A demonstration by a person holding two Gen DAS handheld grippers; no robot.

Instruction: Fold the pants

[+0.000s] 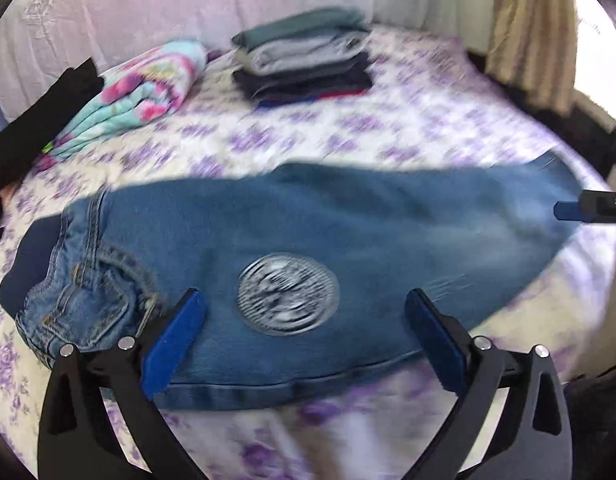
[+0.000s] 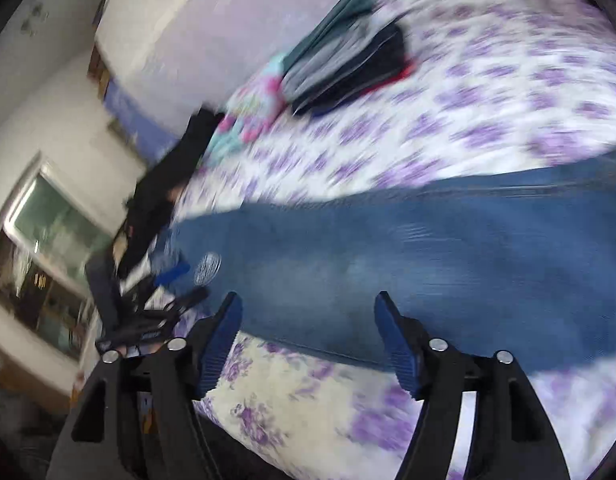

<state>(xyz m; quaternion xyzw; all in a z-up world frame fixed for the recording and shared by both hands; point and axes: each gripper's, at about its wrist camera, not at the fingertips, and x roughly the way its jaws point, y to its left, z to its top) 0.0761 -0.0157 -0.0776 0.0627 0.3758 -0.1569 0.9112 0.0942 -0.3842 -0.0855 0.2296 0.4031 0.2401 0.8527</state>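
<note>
The fingers of the left gripper (image 1: 304, 332) stand wide apart over the jeans (image 1: 308, 264), holding nothing, near a round printed patch (image 1: 288, 294). The right gripper (image 2: 308, 332) has its fingers parted too, empty, above the near edge of the jeans. The jeans lie flat across the flowered bed (image 1: 407, 120), well apart from a stack of folded clothes (image 1: 304, 58) and a bright blanket (image 1: 144, 92).

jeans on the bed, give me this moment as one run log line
jeans: flat on bedspread | left gripper: open, empty | right gripper: open, empty | clothes stack: behind
</note>
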